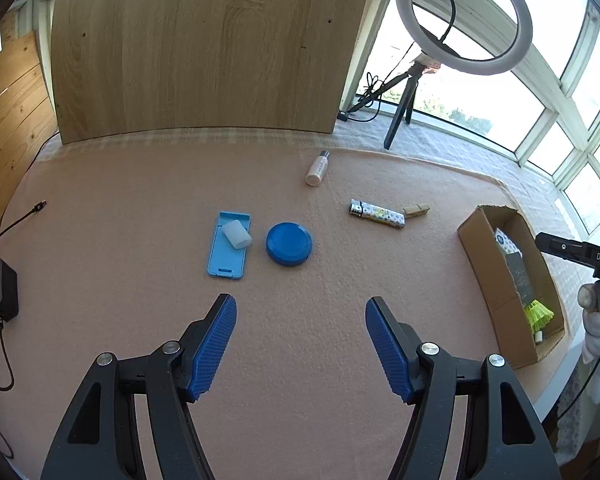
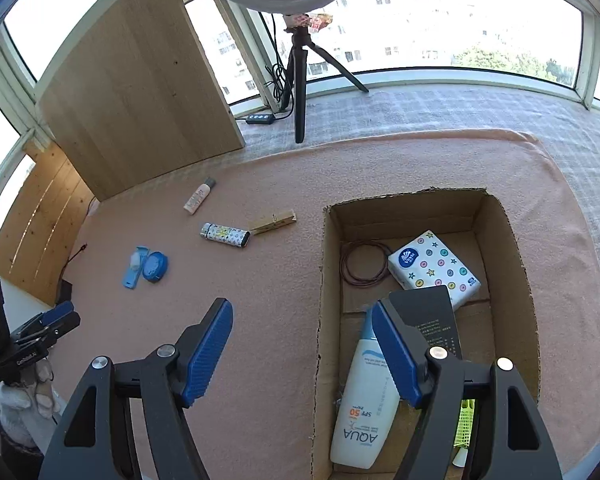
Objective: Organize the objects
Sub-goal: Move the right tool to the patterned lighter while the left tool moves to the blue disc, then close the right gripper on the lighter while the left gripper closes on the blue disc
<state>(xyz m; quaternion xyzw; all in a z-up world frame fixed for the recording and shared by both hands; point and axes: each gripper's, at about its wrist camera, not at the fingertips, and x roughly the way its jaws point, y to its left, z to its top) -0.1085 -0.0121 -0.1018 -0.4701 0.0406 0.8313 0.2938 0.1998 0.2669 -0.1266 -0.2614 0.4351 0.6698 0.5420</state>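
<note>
My left gripper (image 1: 301,310) is open and empty above the pink cloth, short of a round blue tin (image 1: 288,244) and a light blue case (image 1: 229,250) with a white block (image 1: 237,234) on it. Farther off lie a small bottle (image 1: 318,168), a patterned lighter (image 1: 376,213) and a wooden clothespin (image 1: 416,210). My right gripper (image 2: 302,316) is open and empty over the left wall of the cardboard box (image 2: 326,264). The box holds a sunscreen bottle (image 2: 364,400), a tissue pack (image 2: 434,266), a dark card (image 2: 432,312) and a wire coil (image 2: 362,262).
A wooden board (image 1: 204,40) stands at the back. A ring light on a tripod (image 1: 464,16) stands at the back right by the windows. A black adapter (image 1: 3,290) and cable lie at the left edge. The box shows in the left wrist view (image 1: 484,276) at right.
</note>
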